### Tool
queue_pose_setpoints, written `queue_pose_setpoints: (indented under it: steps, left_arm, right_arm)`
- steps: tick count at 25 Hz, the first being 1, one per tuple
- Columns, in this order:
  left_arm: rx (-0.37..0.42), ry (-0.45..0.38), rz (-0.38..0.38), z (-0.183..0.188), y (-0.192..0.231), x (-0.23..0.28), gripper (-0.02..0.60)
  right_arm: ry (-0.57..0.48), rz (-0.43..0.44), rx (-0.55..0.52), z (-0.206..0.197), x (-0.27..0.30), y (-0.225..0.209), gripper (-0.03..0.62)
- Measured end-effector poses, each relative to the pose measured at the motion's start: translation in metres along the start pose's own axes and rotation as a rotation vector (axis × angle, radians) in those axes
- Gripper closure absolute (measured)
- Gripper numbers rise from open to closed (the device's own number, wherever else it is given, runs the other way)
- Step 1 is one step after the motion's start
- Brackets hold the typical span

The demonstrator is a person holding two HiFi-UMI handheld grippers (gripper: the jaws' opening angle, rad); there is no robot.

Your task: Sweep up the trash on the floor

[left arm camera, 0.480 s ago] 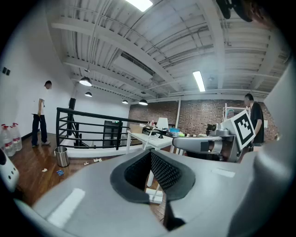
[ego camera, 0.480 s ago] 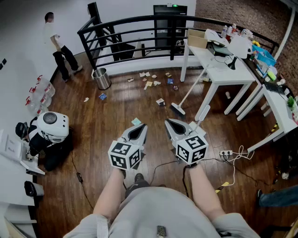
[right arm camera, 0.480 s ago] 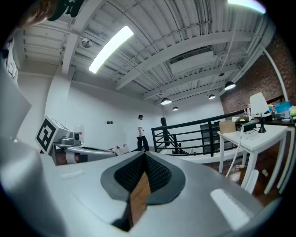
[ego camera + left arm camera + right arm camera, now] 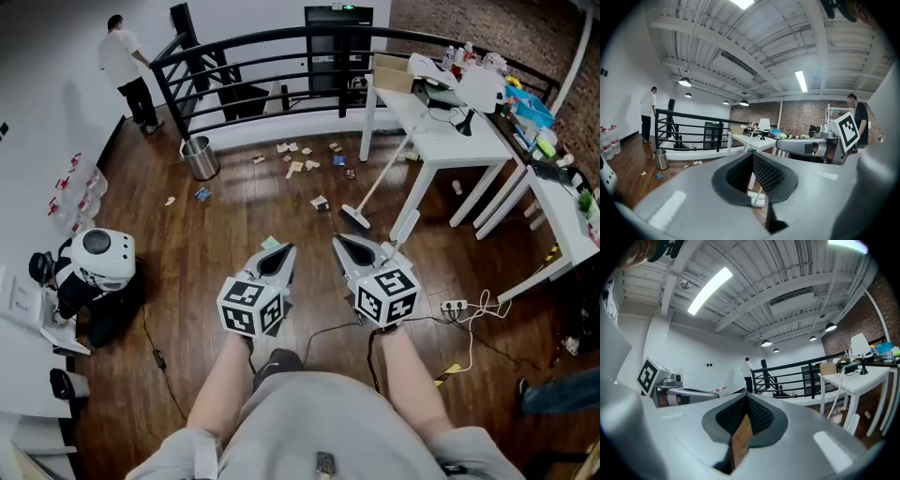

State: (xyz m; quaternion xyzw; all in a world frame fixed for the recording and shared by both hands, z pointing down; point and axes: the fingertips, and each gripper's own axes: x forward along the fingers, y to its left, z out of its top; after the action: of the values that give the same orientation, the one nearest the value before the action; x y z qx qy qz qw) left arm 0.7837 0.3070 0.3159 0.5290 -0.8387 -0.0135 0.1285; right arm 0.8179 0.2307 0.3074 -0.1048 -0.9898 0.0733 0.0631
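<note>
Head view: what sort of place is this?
Probably a loft-style office or workshop, perhaps on a mezzanine. A black railing runs along the floor's far edge, white desks are piled with gear, and the corner wall is bare brick.

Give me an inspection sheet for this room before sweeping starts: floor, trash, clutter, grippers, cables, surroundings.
Surface: dark wooden floor, littered ahead.
Job's things: paper scraps scattered near the railing; broom leaning against the white table; metal bin upright by the railing.
Clutter: white helmet and water bottles along the left wall; table tops crowded.
Grippers: left gripper and right gripper both shut, holding nothing.
Cables: power strip with loose cords at right; black cable at left.
Surroundings: black railing; a person stands at its left end.
</note>
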Motion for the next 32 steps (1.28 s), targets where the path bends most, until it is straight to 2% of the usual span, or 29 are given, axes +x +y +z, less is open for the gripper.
queue_pose_setpoints:
  steps: [6,12,18,25,32]
  left_arm:
    - [0.008,0.004,-0.024,0.006,0.003,0.022,0.574]
    - [0.004,0.016,-0.056,0.011,0.039,0.065,0.575]
    - [-0.006,0.04,-0.142,0.018,0.09,0.144,0.575]
    - [-0.019,0.054,-0.249,0.061,0.169,0.235,0.574]
    - [-0.009,0.08,-0.319,0.089,0.207,0.312,0.575]
  right_arm:
    - [0.003,-0.014,-0.004,0.005,0.01,-0.018,0.594]
    - [0.024,-0.062,0.007,0.001,0.045,-0.055,0.594]
    - [0.062,-0.146,0.003,0.004,0.102,-0.112,0.594]
    - [0.074,-0.291,0.029,0.041,0.188,-0.191,0.594]
    - [0.074,-0.388,0.042,0.066,0.235,-0.254,0.594]
